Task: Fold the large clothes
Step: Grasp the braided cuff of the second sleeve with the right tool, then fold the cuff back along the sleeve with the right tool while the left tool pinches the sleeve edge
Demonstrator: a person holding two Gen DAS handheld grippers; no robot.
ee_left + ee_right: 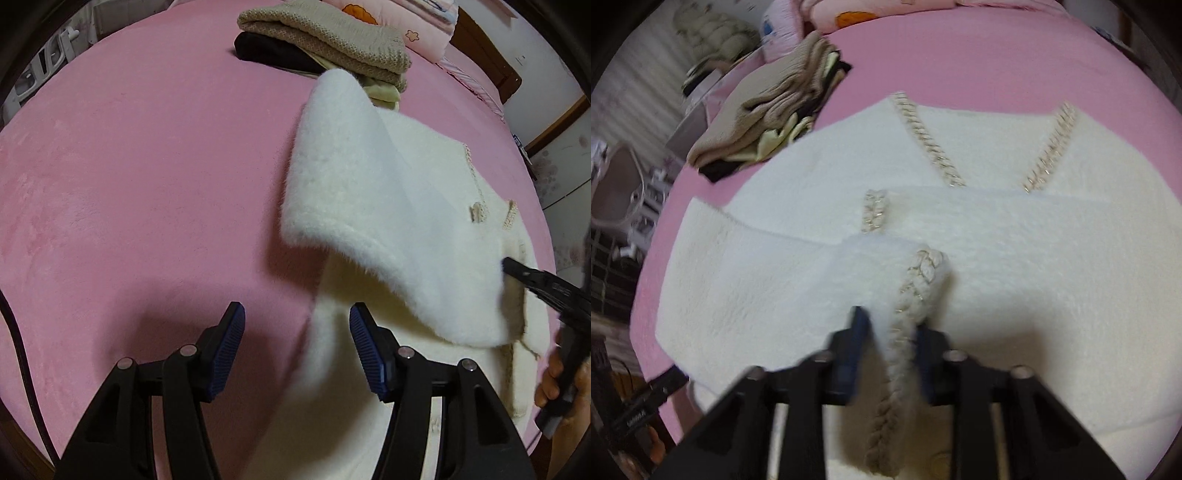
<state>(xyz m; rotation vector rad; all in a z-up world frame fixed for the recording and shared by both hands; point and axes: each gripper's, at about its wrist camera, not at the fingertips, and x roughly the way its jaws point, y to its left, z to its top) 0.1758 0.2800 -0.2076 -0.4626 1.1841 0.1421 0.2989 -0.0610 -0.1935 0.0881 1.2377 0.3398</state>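
Garment: white fleecy cardigan (pixel 1015 266) spread on the pink bed (pixel 129 184), one part lifted.
Right gripper (pixel 892 325): pinching its braided edge.
Left gripper (pixel 297 321): jaws apart, nothing between.
Stack: folded clothes (pixel 325 44) at the bed's far side.

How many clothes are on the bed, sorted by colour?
White: 1, the fluffy cardigan
Beige: 1, the knit on top of the pile
Black: 1, the garment under it
Pale yellow: 1, the piece poking out of the pile
Total: 4 that show; the pile may hide more.
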